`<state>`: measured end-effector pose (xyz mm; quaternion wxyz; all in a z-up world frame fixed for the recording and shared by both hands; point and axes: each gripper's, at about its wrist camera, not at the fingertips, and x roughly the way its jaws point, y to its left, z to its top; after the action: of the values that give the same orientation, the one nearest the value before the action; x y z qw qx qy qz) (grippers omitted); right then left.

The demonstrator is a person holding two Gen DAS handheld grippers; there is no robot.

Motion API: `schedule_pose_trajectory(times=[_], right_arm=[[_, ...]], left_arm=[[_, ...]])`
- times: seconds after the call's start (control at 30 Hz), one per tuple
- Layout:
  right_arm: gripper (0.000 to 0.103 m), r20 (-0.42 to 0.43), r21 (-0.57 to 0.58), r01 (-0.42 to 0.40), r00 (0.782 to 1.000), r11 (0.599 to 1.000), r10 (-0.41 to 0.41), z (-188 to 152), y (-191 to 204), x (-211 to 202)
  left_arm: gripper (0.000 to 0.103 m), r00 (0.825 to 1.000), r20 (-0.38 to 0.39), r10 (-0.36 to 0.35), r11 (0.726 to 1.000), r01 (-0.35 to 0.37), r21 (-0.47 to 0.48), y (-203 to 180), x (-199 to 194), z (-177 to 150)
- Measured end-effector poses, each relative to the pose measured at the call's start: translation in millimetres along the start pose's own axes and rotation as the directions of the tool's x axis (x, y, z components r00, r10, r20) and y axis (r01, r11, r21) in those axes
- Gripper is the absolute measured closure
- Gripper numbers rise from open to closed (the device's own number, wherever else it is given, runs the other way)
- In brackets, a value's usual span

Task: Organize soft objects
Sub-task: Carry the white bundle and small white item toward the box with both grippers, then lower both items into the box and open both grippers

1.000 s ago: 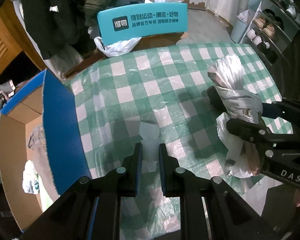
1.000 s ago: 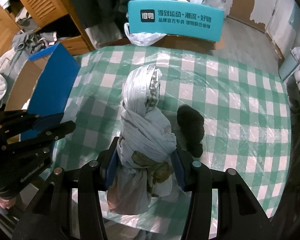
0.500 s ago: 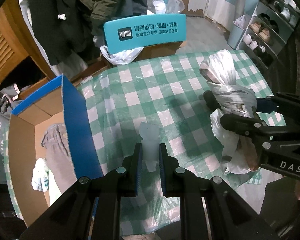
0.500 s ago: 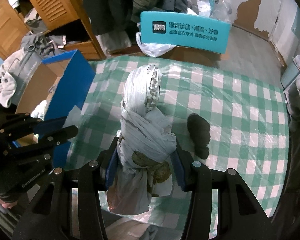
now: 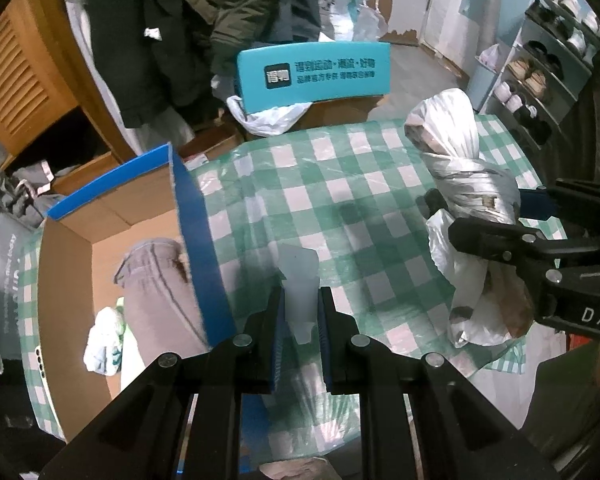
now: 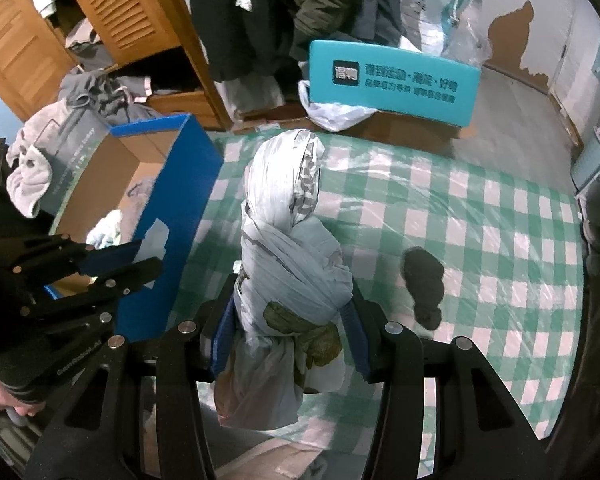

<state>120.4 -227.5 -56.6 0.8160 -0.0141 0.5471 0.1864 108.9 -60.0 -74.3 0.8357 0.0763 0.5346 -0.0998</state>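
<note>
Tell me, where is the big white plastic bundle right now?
The white plastic bundle is pinched in the right gripper, held above the green checked tablecloth. The blue cardboard box sits to its left.

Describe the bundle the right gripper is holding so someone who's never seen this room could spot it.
Find the green-and-white checked tablecloth. Above its near edge, the right gripper clamps a white plastic bag bundle. It is twisted and knotted around olive-patterned cloth, unlike the small dark item lying beside it.
</note>
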Motion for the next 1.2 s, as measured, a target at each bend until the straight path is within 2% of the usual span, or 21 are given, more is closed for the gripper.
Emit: schedule_pose_trajectory(times=[0.6, 1.2], right_arm=[[0.055, 0.016, -0.097, -0.051, 0.998, 0.994, 0.052, 24.4, 67.5, 0.8], [0.055, -0.035, -0.163, -0.13, 0.991, 0.978, 0.126, 47.1, 140.8, 34.9]], left_arm=[[0.088, 0.999, 0.035, 0.016, 0.998, -0.014, -0.067, 59.7, -22.5, -21.2], [0.087, 0.999, 0.036, 0.04, 0.987, -0.034, -0.156, 125.4, -22.8, -39.0]])
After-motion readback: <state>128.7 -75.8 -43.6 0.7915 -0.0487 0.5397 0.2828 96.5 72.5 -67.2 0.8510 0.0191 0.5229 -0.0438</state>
